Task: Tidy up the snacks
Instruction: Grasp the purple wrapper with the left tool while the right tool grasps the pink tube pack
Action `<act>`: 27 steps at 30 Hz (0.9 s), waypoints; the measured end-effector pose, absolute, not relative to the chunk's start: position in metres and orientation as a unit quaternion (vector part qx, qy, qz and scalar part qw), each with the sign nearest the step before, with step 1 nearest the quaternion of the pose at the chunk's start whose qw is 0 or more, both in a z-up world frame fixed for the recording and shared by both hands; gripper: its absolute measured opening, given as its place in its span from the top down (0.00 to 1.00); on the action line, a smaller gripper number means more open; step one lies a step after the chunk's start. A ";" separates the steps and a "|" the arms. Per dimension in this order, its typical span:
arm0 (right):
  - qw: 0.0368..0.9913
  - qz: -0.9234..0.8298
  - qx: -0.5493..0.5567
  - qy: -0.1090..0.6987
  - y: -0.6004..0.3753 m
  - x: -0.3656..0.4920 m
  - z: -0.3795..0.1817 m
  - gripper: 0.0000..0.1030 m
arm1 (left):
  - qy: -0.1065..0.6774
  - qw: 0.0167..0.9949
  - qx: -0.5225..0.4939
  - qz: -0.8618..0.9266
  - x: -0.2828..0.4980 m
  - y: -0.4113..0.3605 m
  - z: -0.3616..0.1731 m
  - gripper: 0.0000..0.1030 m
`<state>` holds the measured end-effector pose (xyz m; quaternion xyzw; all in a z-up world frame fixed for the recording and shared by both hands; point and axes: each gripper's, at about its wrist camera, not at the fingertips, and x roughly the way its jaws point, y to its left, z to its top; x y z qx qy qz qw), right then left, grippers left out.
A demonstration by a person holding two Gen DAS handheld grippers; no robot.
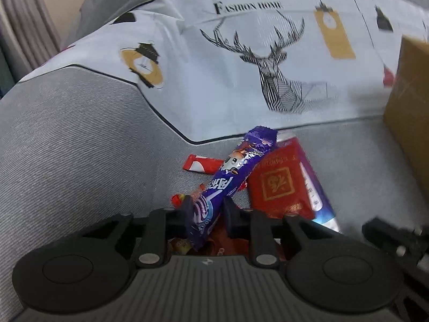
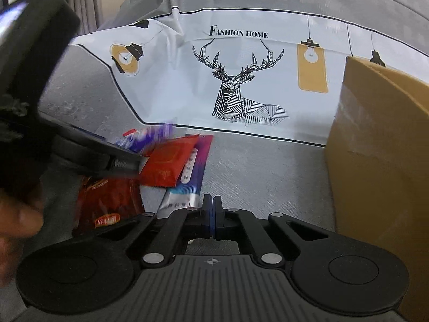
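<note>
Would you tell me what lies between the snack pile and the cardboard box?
Only bare grey cushion separates the red packet from the cardboard box, in the right wrist view.

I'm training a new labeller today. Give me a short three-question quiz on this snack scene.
1. True or false: the left gripper grips the purple snack bar.
2. The right gripper is: A) shut on nothing, B) holding a packet, C) wide open.
3. What brown thing stands to the right of the snacks?

Key: 1 true. 2 A. 3 the cardboard box.
</note>
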<state>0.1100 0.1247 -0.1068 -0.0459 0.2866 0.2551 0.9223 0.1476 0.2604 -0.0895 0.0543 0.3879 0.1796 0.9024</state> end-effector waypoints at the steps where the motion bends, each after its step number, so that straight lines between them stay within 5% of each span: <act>1: 0.921 0.259 -0.044 0.286 0.122 0.107 -0.105 1.00 | 0.385 0.904 0.046 0.181 0.145 0.261 -0.085 0.76; 5: 0.920 0.270 -0.026 0.283 0.114 0.104 -0.096 0.97 | 0.372 0.909 -0.007 0.187 0.127 0.261 -0.064 0.76; 10: 0.918 0.267 -0.008 0.293 0.115 0.113 -0.106 0.63 | 0.401 0.890 -0.112 0.184 0.103 0.273 -0.054 0.76; 14: 0.909 0.283 -0.016 0.306 0.125 0.122 -0.116 0.60 | 0.431 0.866 -0.165 0.192 0.096 0.285 -0.061 0.76; 20: 0.900 0.296 -0.053 0.317 0.153 0.132 -0.116 0.37 | 0.430 0.870 -0.147 0.189 0.098 0.285 -0.058 0.76; 22: 0.903 0.291 -0.094 0.301 0.164 0.127 -0.117 0.43 | 0.430 0.872 -0.143 0.188 0.099 0.284 -0.058 0.76; 25: 0.904 0.298 -0.112 0.286 0.166 0.123 -0.116 0.71 | 0.428 0.873 -0.140 0.186 0.099 0.286 -0.057 0.76; 27: 0.903 0.301 -0.120 0.282 0.162 0.119 -0.114 0.77 | 0.424 0.875 -0.144 0.186 0.098 0.286 -0.055 0.76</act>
